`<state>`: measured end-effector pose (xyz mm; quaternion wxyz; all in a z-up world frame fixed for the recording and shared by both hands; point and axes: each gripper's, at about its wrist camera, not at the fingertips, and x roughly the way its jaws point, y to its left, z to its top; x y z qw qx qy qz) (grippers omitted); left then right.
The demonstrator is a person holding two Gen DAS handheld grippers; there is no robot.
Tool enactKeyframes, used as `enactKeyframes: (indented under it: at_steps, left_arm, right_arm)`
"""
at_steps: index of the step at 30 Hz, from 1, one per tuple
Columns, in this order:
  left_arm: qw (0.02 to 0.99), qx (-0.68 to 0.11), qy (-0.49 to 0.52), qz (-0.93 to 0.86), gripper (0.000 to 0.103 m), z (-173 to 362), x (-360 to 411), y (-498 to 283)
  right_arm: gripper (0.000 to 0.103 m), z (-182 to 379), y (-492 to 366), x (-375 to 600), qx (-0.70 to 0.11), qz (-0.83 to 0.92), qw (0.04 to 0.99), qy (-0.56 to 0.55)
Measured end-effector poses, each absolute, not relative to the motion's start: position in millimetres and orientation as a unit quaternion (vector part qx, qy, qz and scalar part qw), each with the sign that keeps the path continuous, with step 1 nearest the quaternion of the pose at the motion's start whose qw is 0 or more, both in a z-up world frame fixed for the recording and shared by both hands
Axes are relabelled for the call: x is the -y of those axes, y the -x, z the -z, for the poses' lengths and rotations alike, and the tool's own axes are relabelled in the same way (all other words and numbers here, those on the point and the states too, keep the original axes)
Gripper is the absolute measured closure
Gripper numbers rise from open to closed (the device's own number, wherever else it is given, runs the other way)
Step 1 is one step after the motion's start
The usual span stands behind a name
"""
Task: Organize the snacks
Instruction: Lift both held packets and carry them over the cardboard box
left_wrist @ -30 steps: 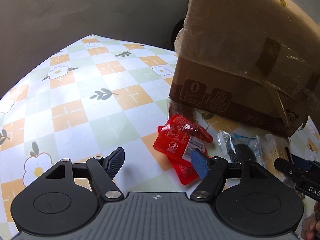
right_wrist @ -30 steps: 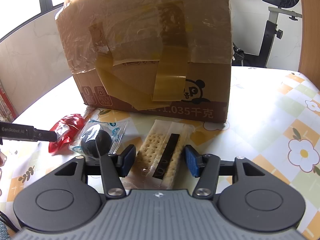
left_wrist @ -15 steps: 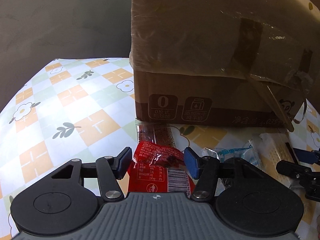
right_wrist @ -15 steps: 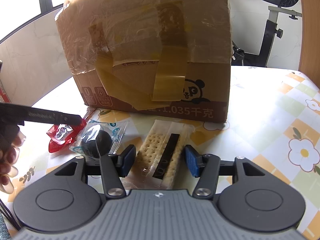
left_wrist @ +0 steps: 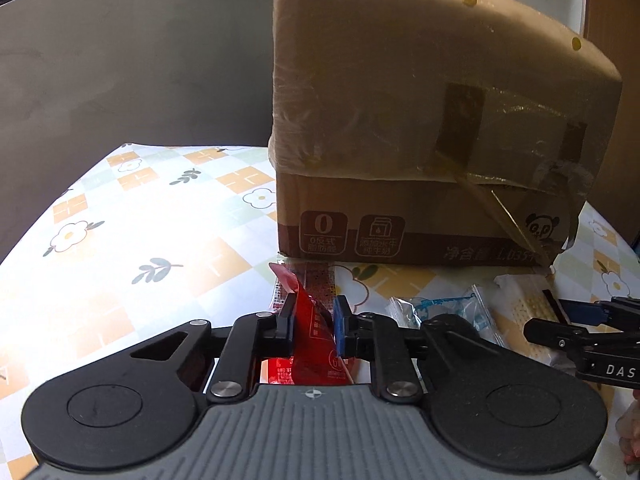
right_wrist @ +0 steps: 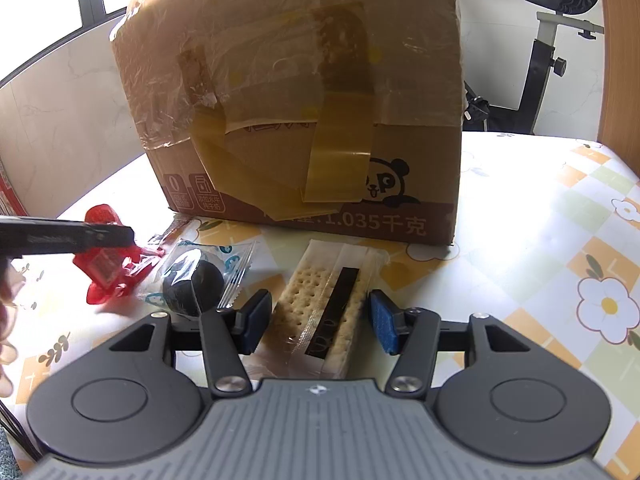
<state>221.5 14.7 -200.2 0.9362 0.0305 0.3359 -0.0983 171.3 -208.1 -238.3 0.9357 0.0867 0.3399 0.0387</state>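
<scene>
A: Item one, your left gripper (left_wrist: 314, 322): jaws nearly together, pinching the red snack packet (left_wrist: 310, 332), which stands up between the pads, near side of the cardboard box (left_wrist: 420, 140).

B: And your right gripper (right_wrist: 318, 320)?

A: Jaws wide apart, holding nothing; the cracker pack (right_wrist: 326, 308) lies flat on the tablecloth (right_wrist: 540, 248) between the pads, touching neither.

B: Remaining stock?

A: Dark round snack in a clear wrapper (right_wrist: 198, 280), just left of the crackers; another red packet (left_wrist: 316, 284) flat by the box.
</scene>
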Motion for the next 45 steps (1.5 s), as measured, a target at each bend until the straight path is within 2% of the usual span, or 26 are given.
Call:
enactKeyframes:
  at_steps: [16,23,30,45]
  left_arm:
    - [0.941,-0.319,0.032,0.107,0.086,169.6,-41.7,-188.4]
    - [0.943,-0.308,0.04,0.121,0.086,158.7,-39.5,-180.5]
    - [0.949,-0.278,0.041,0.143,0.086,143.0,-33.7,-179.8]
    - [0.964,-0.164,0.045,0.203,0.086,51.4,-15.3,-203.4]
  right_arm:
    - [0.049,228.3,-168.9,210.2,-0.36,-0.034,0.927,-0.096]
    - [0.051,210.5,-150.2,223.5,-0.345,-0.016,0.931,-0.115]
    - [0.051,179.2,-122.1,235.9,-0.308,-0.004,0.943,-0.129]
    - [0.051,69.9,-108.2,249.9,-0.177,0.002,0.978,-0.113]
